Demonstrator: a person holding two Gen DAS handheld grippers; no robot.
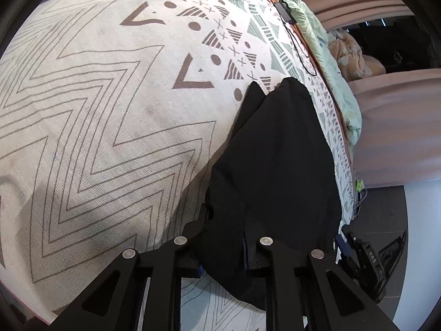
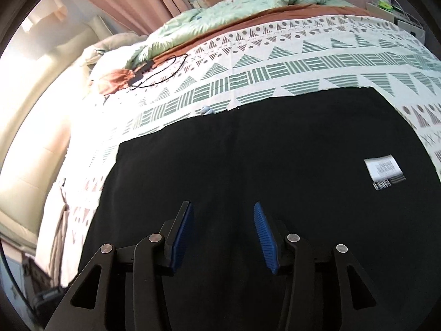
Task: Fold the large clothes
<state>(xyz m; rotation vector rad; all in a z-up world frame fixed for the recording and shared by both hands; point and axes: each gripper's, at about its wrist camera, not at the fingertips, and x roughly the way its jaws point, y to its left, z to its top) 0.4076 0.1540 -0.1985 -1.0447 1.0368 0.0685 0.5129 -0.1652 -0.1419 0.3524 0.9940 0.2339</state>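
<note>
Two grippers work over a bed w/ a patterned bedspread [image 1: 110, 115]. Nearest in the left wrist view, the left gripper [image 1: 224, 220] has its jaws closed on a bunched fold of the black garment [image 1: 275, 151]; cloth fills the gap btwn the fingers and drapes over the right one, hiding most of the blue pads. From there the garment runs up and away as a narrow dark mass along the bed's right edge, lying on the zigzag and triangle print. Beyond it a thin black cable [image 1: 292, 35] w/ a small box lies on the spread, then a mint-green duvet [image 1: 330, 55] and pink curtains [image 1: 399, 110].

In the right wrist view, the right gripper [image 2: 223, 220] hovers above the garment w/ jaws apart, blue pads [image 2: 182, 237] bare, nothing pinched btwn them. Under it the black garment [image 2: 248, 151] lies spread flat across the bed, a white care label [image 2: 384, 171] showing on its right part. Farther off: green-striped print, the cable, an orange-brown sheet [image 2: 115, 80], the duvet heaped at the far side.
</note>
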